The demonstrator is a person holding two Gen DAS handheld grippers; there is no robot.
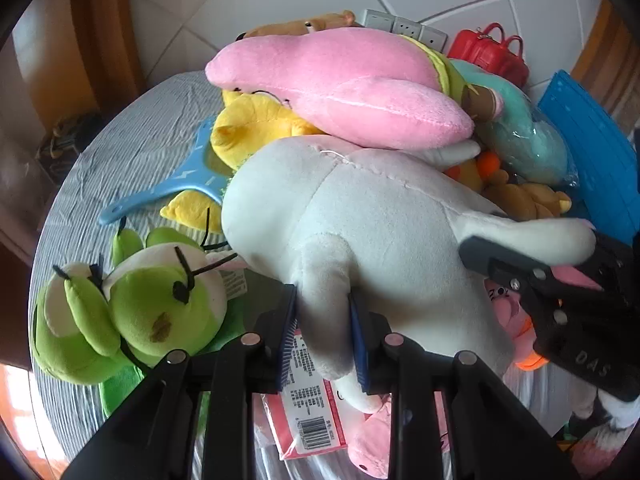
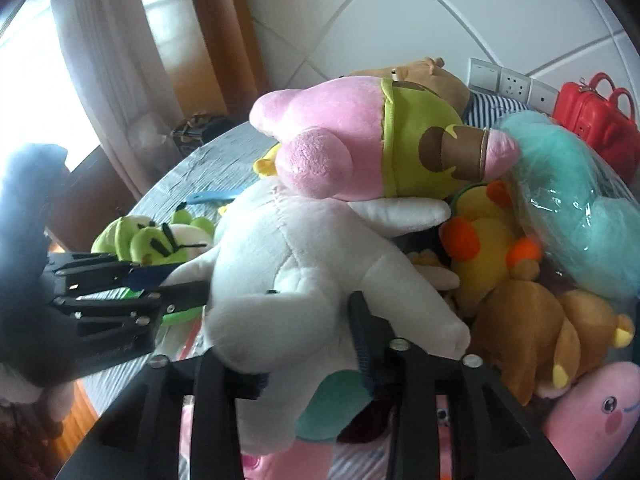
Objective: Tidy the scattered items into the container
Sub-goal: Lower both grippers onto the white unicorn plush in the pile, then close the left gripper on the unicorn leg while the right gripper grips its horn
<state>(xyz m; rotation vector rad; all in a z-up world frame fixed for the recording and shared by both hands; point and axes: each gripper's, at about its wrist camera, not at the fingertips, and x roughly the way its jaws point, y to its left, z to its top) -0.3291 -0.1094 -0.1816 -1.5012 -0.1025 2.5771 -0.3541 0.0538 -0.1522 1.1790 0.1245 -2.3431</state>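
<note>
Two limbs of the white plush (image 1: 360, 216) are clamped, one per gripper, left (image 1: 323, 332) and right (image 2: 312, 344), so its bulk is shared for lifting.

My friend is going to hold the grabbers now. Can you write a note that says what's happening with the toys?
Left tongs: shut on a limb of the white plush toy.
Right tongs: shut on another limb of the same toy.
The toy lies on the heap, under the pink plush.
The green frog plush and blue hanger lie loose on the striped cloth.
A blue crate stands at the heap's far side.
Done: two-handed grip taken.
Left: lift the white toy out and put it away, then the rest.
</note>
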